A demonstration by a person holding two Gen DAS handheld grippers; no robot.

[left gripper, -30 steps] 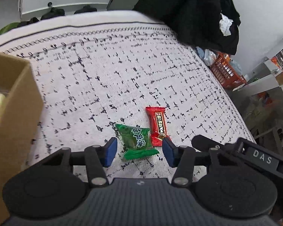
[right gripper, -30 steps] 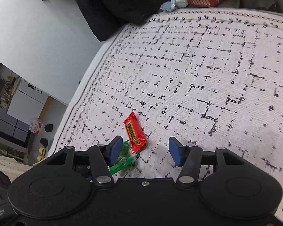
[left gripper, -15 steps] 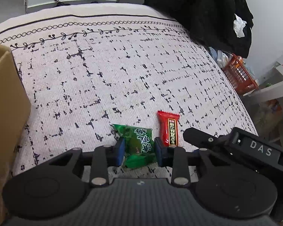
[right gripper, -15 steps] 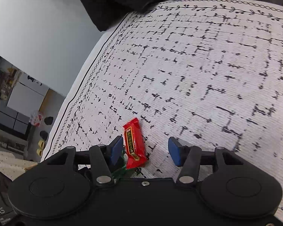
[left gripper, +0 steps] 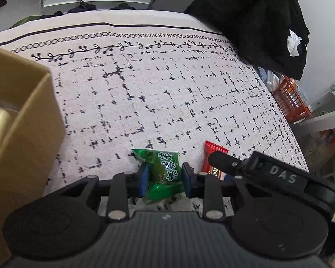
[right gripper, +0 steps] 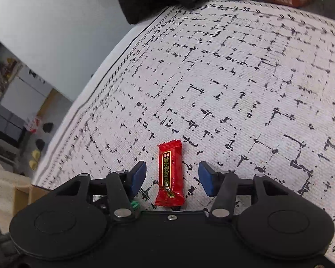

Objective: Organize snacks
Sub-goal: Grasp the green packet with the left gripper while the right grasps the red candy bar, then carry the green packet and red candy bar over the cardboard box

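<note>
1. Left wrist view: my left tool (left gripper: pixel 165 179) is clamped on the green candy (left gripper: pixel 164 174), blue pads (left gripper: pixel 143 179) pressing it from both sides. The wrapper sticks out ahead of the tips and bulges a bit behind them too.
2. Just to the right of that tool is the red candy bar (left gripper: pixel 213 159), lying flat on the white black-patterned cloth (left gripper: pixel 158 93). My right tool's black body with "DAS" on it covers the near part of the bar from this angle.
3. Off to the left of the left tool there's a cardboard box (left gripper: pixel 29 129), open top, with something pale inside that I can't make out.
4. Right wrist view: my right tool (right gripper: pixel 172 176) is spread wide, and the red candy bar (right gripper: pixel 170 174) lies lengthwise between the two blue pads (right gripper: pixel 138 175), closer to the left one but touching neither as far as I can see.
5. A tiny bit of green wrapper (right gripper: pixel 135 204) peeks out by the left finger of the right tool, low down.
6. Far ahead past the cloth edge: a black garment (left gripper: pixel 256 17) hanging, and an orange basket (left gripper: pixel 290 99) on the floor to the right.
</note>
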